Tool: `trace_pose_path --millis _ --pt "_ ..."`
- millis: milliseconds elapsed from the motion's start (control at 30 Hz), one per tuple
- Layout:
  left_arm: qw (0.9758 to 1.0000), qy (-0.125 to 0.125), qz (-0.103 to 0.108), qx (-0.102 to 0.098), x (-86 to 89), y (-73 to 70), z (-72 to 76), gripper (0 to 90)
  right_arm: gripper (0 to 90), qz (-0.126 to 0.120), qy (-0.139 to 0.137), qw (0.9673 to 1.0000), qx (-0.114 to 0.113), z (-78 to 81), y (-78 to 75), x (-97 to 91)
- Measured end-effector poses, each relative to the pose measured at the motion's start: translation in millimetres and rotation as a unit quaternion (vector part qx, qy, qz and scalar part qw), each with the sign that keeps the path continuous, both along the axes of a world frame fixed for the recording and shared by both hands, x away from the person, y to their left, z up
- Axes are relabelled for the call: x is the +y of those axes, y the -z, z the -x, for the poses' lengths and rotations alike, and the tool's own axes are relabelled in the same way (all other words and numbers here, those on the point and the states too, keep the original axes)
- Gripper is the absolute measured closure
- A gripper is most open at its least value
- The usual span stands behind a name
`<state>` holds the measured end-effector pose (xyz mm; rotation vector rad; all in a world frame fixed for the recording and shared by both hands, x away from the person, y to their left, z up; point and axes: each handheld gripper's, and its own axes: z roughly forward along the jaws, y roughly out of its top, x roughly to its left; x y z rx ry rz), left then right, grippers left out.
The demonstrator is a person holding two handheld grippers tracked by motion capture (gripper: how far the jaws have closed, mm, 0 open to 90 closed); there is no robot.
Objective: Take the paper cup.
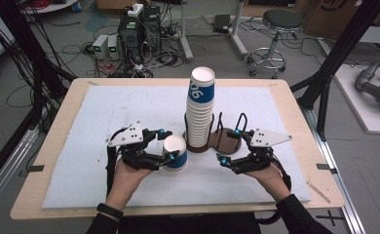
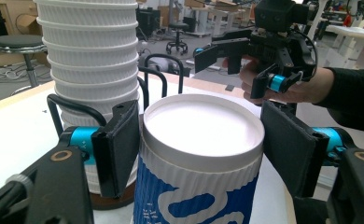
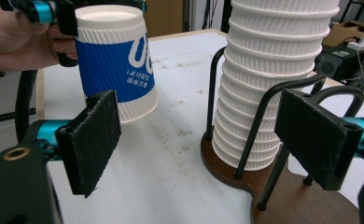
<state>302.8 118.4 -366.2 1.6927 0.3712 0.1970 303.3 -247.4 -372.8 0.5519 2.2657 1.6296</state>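
A blue-and-white ribbed paper cup (image 1: 174,152) is upside down, its closed base facing up. My left gripper (image 1: 167,145) is shut on it, with a pad on each side of the cup (image 2: 201,154). To its right a tall stack of white cups (image 1: 201,109) stands in a black wire holder on a brown wooden base (image 1: 228,142). My right gripper (image 1: 230,146) is open with nothing between its jaws, just right of the holder's front. In the right gripper view my right gripper (image 3: 203,140) faces the stack (image 3: 269,79), and the held cup (image 3: 115,60) is further left.
A white mat (image 1: 105,112) covers the wooden table (image 1: 61,117). Beyond the far edge the floor holds computers and cables (image 1: 134,34) and a stool (image 1: 275,29). Black frame posts stand at both sides.
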Motion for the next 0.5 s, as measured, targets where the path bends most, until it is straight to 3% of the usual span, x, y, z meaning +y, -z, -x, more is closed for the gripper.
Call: trace_pose_path --millis 500 --pt "1.0 0.006 -0.001 -0.006 -2.8 -3.7 5.5 30.4 15.0 -0.002 -0.024 0.9997 -0.007 4.2 2.3 3.8"
